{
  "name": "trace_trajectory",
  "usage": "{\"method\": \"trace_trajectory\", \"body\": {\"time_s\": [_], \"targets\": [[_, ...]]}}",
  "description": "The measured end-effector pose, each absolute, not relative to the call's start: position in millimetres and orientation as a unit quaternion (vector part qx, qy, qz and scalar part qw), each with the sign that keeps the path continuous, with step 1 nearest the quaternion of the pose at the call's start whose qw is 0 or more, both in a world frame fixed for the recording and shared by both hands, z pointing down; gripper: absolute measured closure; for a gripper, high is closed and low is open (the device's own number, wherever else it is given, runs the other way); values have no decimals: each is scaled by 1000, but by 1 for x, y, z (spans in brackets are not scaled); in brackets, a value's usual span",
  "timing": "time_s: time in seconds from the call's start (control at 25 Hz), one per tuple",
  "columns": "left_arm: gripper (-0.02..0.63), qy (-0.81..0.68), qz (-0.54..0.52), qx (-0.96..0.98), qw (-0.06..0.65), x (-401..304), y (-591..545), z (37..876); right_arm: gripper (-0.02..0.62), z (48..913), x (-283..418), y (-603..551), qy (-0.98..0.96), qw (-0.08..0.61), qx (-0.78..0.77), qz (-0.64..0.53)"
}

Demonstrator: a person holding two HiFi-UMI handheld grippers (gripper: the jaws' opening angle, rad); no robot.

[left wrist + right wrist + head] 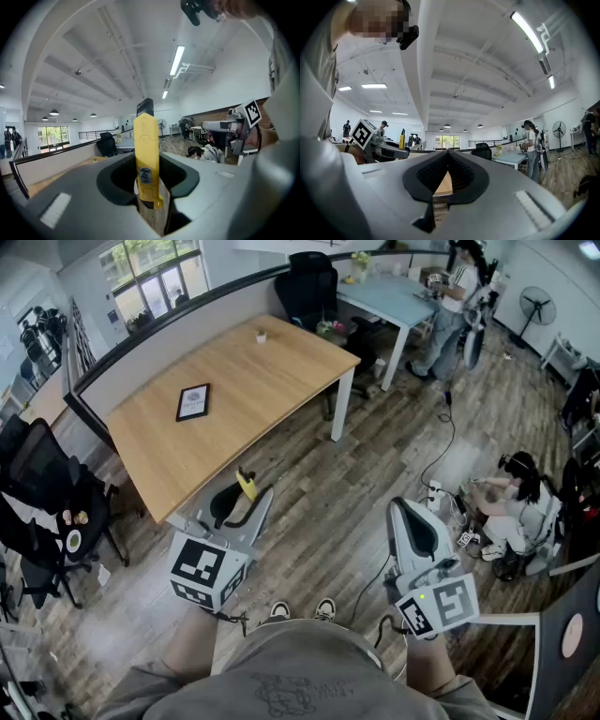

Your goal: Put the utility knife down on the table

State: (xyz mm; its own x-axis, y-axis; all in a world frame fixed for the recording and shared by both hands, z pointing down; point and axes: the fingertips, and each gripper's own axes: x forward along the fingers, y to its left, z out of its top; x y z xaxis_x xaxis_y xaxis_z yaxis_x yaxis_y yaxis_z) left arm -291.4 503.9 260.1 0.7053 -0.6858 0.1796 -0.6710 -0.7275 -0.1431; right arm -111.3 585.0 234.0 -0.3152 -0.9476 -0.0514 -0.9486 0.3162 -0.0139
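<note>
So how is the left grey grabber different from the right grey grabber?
The left grey gripper pinches a yellow utility knife, standing upright; the right grey gripper holds nothing. The left's jaws sit apart around the knife; the right's are shut together. Both have the same grey shape.

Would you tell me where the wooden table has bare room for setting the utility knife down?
Most of the table is bare. The widest free patch is the near end, between the dark frame and the corner nearest the utility knife. A second lies between the frame and the small cup. Nothing there is crowded.
</note>
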Motion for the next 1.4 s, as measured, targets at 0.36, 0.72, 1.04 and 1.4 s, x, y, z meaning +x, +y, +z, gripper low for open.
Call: {"method": "trace_trajectory", "body": {"time_s": [0.36,0.72,1.04,1.4], "targets": [[485,367,-113,-923,28,-254,506,266,584,240,-73,583,811,25,-584,9],[485,375,-112,-920,27,-224,520,280,584,259,-39,595,814,11,-580,5],[485,349,-96,-932,-1,-202,527,287,584,272,-23,597,815,7,-579,-2],[485,347,-105,-932,4,-190,477,294,584,281,-3,550,808,1,-588,-13]]}}
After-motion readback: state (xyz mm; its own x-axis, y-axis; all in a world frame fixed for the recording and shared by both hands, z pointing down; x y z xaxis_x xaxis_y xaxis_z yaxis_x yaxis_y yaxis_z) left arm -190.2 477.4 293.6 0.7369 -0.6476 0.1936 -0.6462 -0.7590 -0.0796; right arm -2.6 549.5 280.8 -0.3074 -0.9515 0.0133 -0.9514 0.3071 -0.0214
